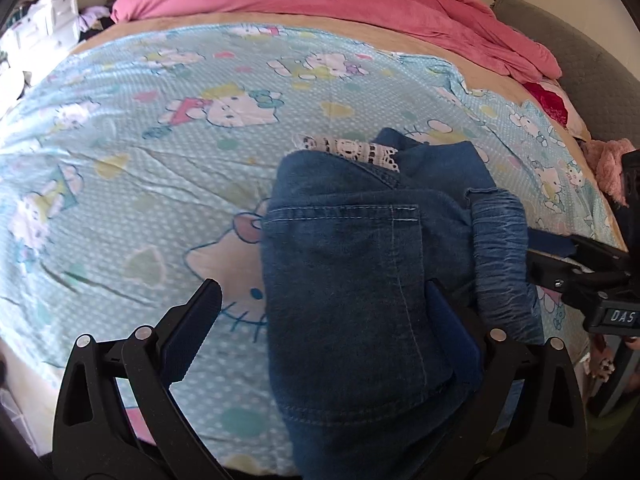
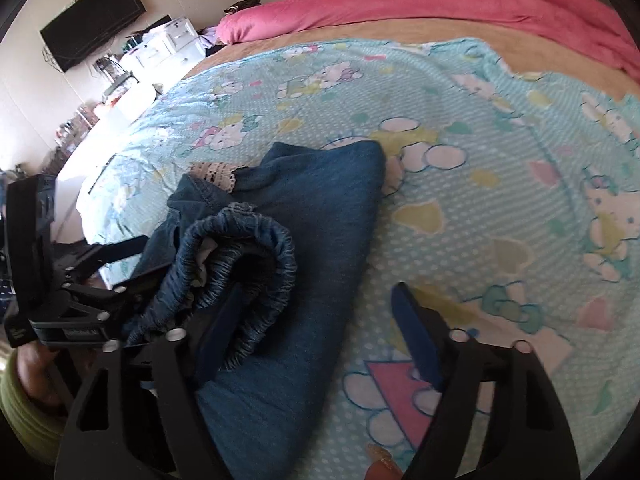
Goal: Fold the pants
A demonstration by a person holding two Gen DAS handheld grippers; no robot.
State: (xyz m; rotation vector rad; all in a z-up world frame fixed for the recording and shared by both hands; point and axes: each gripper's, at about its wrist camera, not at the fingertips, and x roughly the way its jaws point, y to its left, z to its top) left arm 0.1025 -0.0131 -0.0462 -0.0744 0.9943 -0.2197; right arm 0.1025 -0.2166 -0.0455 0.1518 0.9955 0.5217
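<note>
left gripper (image 1: 320, 320) — jaws apart, tilted down | right gripper (image 2: 316, 328) — jaws apart

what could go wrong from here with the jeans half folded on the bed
1. The elastic waistband stands bunched in a loop on the jeans, so pressing down may trap a lump.
2. Both grippers, left and right, are open; the fold may spring apart.
3. The lace trim could catch underneath.

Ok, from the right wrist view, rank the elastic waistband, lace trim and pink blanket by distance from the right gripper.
From the right gripper:
1. Elastic waistband, against its left finger.
2. Lace trim, farther up, left.
3. Pink blanket, along the bed's far edge.
</note>
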